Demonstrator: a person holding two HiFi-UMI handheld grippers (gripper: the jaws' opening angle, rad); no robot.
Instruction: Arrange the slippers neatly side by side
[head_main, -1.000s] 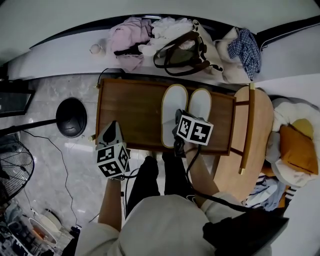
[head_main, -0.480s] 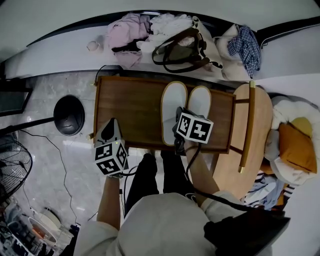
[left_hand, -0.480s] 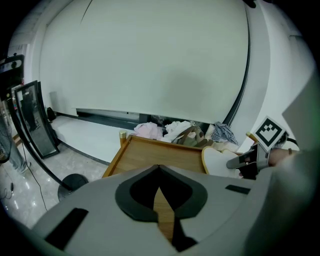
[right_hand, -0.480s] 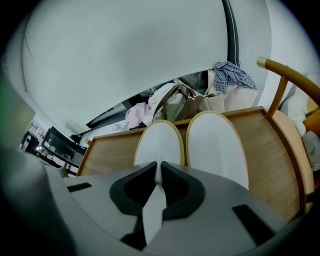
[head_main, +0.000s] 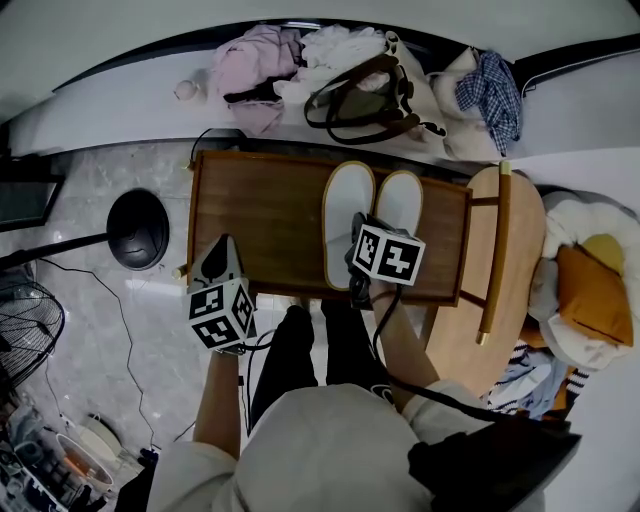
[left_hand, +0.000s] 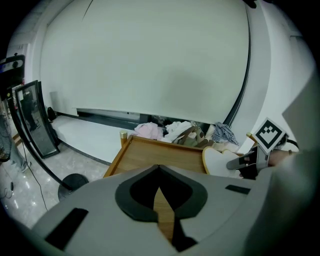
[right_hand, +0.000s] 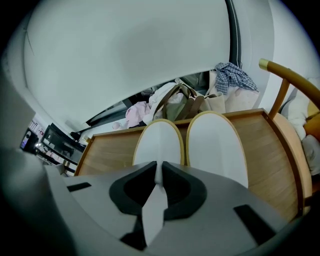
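The left slipper (head_main: 347, 215) and right slipper (head_main: 400, 205) were laid touching on the table (head_main: 260, 215). The left slipper's heel seemed pinched by the right gripper (head_main: 356, 236); the left gripper (head_main: 224, 250) was held closed, empty. Heels should be levelled gently, then released without dragging.

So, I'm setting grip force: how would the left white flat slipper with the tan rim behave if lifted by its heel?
The left white tan-rimmed slipper looks thin and flat, so probably light and floppy, its toe drooping. The right gripper pinches it with jaws nearly together, so likely soft, compressible material.
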